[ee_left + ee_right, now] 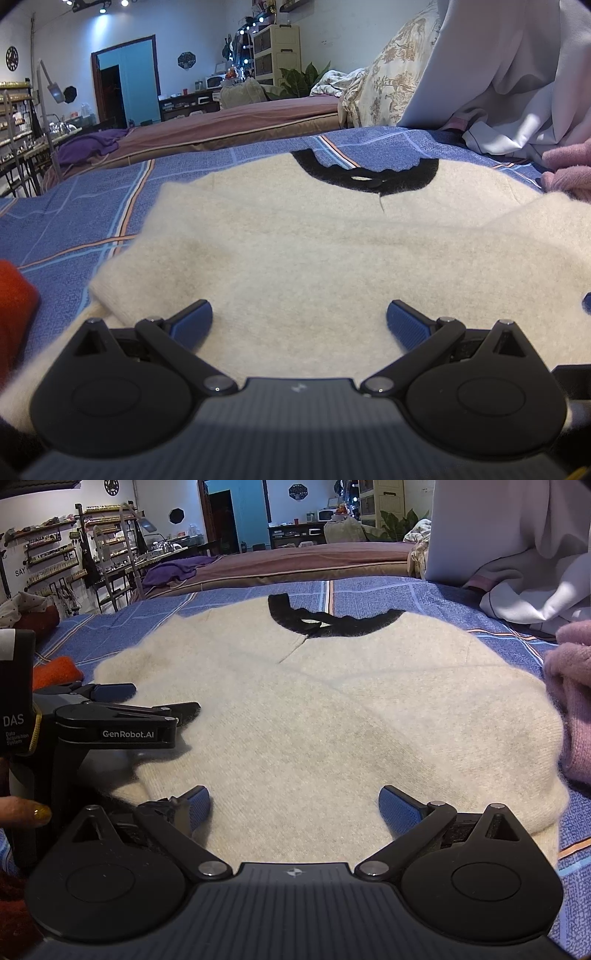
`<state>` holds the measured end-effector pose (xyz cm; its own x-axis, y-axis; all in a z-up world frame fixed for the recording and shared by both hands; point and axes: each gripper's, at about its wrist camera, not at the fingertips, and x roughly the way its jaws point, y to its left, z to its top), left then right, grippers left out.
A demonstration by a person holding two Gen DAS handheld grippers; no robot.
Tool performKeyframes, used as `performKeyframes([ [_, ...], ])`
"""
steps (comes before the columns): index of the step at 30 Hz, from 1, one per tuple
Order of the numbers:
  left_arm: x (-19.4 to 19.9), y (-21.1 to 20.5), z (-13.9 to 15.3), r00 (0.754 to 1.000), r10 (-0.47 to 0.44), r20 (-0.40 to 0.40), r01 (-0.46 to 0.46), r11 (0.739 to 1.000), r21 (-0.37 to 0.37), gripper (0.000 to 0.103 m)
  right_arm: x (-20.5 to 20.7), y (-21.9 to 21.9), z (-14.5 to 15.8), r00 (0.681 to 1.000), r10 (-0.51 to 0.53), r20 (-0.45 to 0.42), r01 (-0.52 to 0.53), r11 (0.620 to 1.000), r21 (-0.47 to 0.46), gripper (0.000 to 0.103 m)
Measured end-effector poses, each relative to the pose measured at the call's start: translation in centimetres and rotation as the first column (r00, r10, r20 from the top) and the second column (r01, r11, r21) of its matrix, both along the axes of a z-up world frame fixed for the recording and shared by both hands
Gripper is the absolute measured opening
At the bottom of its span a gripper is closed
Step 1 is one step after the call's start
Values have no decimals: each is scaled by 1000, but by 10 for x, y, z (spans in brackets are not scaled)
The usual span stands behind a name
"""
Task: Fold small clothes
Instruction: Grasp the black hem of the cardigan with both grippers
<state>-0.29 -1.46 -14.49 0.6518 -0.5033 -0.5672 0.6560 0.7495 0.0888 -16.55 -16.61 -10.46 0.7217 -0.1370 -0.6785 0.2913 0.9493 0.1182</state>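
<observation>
Cream sweater lies flat on the blue plaid bedspread, black collar at the far end, hem nearest you. Sides look already turned in, so judged ready for the bottom-up fold.

Your left gripper sits low over the hem, jaws released and spread wide, nothing between them. Right gripper likewise slack and empty, over the hem beside the left. Both parked at the hem probably to pinch it and carry it toward the collar.

Pink garment touches the sweater's right edge; orange cloth lies left of the sweater.
</observation>
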Motion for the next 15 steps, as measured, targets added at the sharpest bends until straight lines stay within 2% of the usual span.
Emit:
performKeyframes([
  [1,-1,0,0,1000,0,6,0,1000,4,103,0,1,-1,1000,-3,1,3,1000,-2,103],
  [3,4,1,6,999,-5,-38,6,1000,27,103,1,3,-1,1000,-5,0,5,1000,-13,103],
  [6,8,3,23,994,-64,-89,76,988,132,103,-1,3,0,1000,8,-2,-8,1000,-15,103],
  [9,-8,20,44,996,-63,-59,74,973,219,103,-4,0,3,1000,24,-4,-24,1000,-5,103],
  [12,-20,48,67,989,-62,-131,93,965,245,103,-8,-1,11,1000,17,-5,-17,1000,3,103],
  [15,-33,77,86,987,-104,-119,133,952,275,103,-18,-1,25,999,15,38,-15,1000,-8,103],
])
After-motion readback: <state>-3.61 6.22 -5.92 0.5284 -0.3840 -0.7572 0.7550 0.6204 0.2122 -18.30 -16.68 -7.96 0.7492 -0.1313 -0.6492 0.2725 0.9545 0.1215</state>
